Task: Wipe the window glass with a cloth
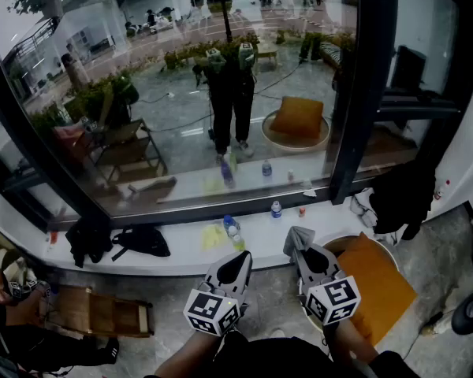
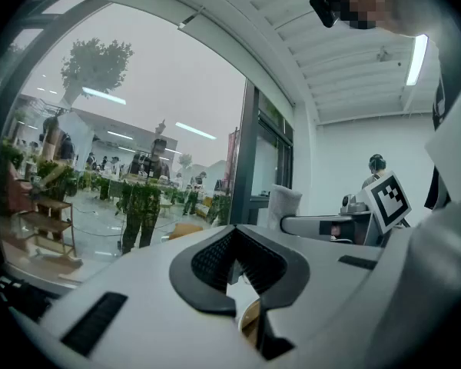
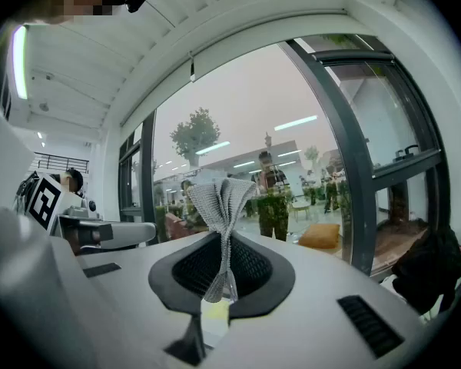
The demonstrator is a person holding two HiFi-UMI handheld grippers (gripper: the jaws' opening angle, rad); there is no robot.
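As right gripper clamps, cloth fans.

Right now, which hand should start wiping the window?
Right. The right gripper is shut on the grey cloth, facing the window glass; the left gripper is shut on nothing.

Office-like indoor hall: tall dark-framed window glass, white sill with bottles, ceiling strip light.

White sill — water bottle, yellow rag, black bag on it.
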